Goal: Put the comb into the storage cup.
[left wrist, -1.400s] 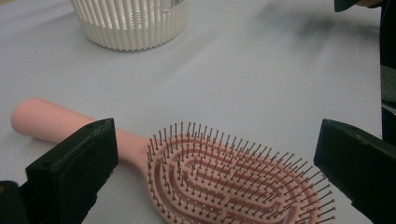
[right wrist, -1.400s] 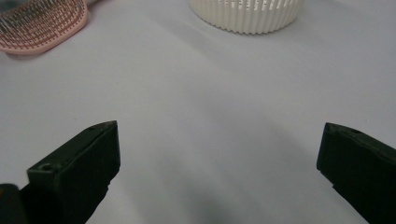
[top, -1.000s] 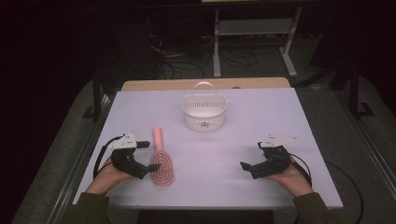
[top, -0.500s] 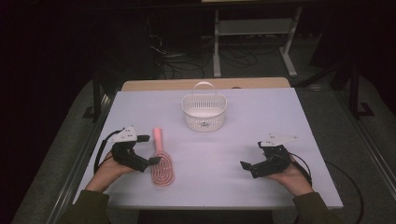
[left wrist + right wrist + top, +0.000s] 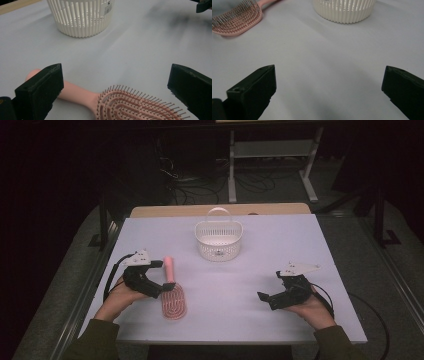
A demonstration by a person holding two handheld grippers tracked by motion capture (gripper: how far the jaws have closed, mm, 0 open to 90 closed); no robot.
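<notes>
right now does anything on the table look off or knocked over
Nothing stands out. The white basket stands upright, and the pink hairbrush lies flat, bristles up, on the table. The left tool is open beside the brush; the right tool is open over bare table.

Bare table (image 5: pixel 300 245) lies open across the middle and right. The white slatted basket (image 5: pixel 218 240) blocks the far centre; the pink hairbrush (image 5: pixel 172 292) blocks the near left.

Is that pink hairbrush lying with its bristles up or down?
Bristles up. The hairbrush lies flat on the table, and its pins stand upward in the left gripper view.
</notes>
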